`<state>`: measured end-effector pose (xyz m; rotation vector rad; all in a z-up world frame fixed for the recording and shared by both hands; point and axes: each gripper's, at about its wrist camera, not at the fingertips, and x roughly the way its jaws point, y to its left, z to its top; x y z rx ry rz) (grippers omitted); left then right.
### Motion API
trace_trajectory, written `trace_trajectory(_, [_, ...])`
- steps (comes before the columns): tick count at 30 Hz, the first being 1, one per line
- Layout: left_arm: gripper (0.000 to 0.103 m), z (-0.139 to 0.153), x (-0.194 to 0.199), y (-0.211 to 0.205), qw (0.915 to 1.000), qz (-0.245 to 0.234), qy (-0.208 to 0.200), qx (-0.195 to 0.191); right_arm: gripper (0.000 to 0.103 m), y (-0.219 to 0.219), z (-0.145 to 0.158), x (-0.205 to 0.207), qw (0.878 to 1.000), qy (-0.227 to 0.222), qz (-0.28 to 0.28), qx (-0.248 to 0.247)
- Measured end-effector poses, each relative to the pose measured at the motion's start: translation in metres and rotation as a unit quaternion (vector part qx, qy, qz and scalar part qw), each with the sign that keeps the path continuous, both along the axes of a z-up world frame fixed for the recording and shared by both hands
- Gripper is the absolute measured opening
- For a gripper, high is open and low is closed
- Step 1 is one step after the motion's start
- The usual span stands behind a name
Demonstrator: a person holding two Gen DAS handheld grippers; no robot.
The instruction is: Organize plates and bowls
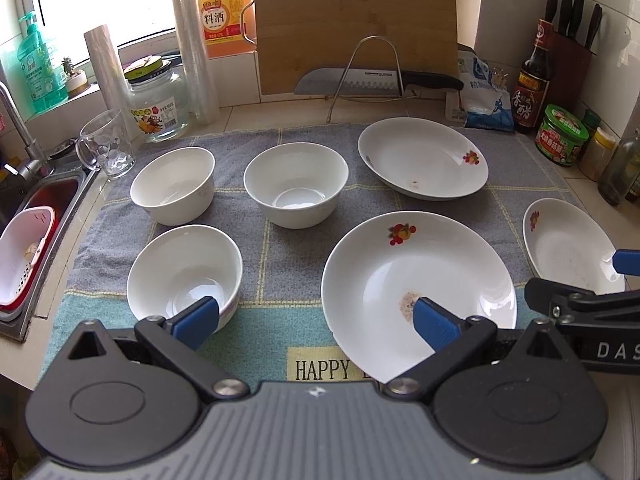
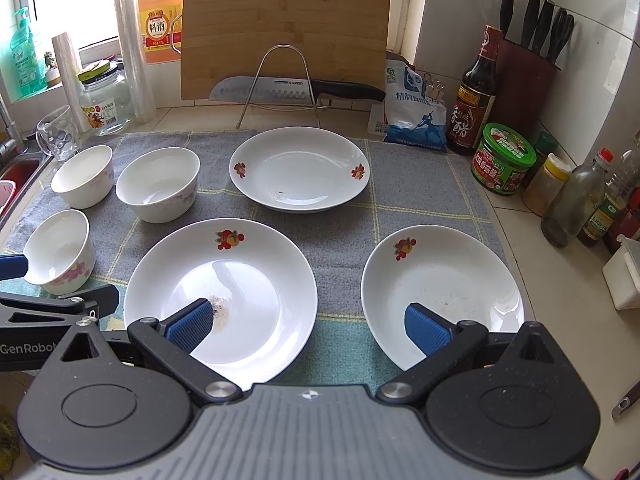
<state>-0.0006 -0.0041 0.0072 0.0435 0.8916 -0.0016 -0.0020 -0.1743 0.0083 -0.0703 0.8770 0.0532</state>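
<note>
Hovering side by side over the near edge of the counter [image 2: 560,344], the left tool [image 1: 316,320] and the right tool [image 2: 308,320] both had their blue pads spread wide and grasped nothing, so each was released. I judged that they were held back and low like this so that both cameras could take in the whole layout before a first dish was chosen. All the dishes lay apart from one another on a grey checked towel [image 2: 340,248], probably spread there so the china would not slide or knock on the hard tiles. I counted three bowls and three plates. The bowls were grouped on the left: the near bowl [image 1: 184,272], the far-left bowl [image 1: 172,184] and the middle bowl [image 1: 294,184]. The plates took the middle and the right: the near-middle plate [image 2: 248,276] just in front of both tools, the near-right plate [image 2: 444,280] and the far plate [image 2: 298,168]. None was stacked yet, so the task seemed at its very start; like was already near like, which should make stacking easy. The near-middle plate showed a small brownish stain on its bottom. Beyond the towel, a wire rack [image 2: 280,80] held one cutting board [image 2: 284,20] upright against the wall and one knife [image 2: 296,89] across it, perhaps to keep them dry. One glass mug [image 1: 106,146] stood beside the sink [image 1: 48,208] on the far left.
</note>
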Motion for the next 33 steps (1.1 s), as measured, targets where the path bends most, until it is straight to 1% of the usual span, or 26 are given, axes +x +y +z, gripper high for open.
trace_trajectory(33, [0.102,0.0013,-0.0038,-0.0014,1.0,0.001,-0.004,0.001,0.103,-0.0001,0.0007,-0.0032,1.0,-0.005,0.002,0.0])
